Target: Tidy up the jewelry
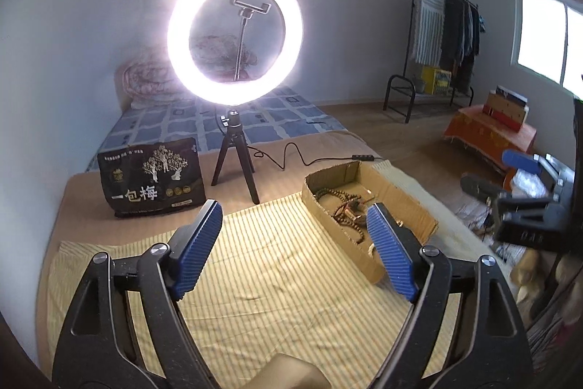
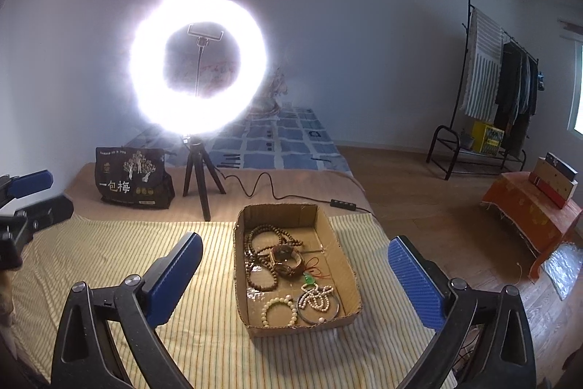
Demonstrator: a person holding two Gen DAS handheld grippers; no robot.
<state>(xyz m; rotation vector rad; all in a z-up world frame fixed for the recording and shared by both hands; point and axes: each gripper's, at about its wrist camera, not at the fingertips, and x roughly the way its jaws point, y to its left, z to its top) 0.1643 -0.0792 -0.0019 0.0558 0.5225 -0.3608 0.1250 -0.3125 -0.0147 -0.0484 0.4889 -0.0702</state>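
1. We note the shallow brown cardboard tray sits on the yellow striped cloth covering the worktop. It holds the jewelry: dark brown wooden bead strands, a brown-strapped wristwatch, a cream bead bracelet, a white bead string on a metal bangle and a small green pendant on red cord.
2. The right hand-held gripper is spread wide and holds nothing. The tray lies straight ahead, framed between its blue pads, long axis running away from us.
3. The left hand-held gripper is likewise wide and empty. From it the tray lies forward and to the right, near its right pad.
4. Judgement: the right hand is better aligned for a first pick; the near-end pale pieces are closest.
5. Hard to read: the strands overlap, so we cannot separate them. In the left view the pad hides part of the tray. The lit white ring light on a black tripod glares out what stands behind it.
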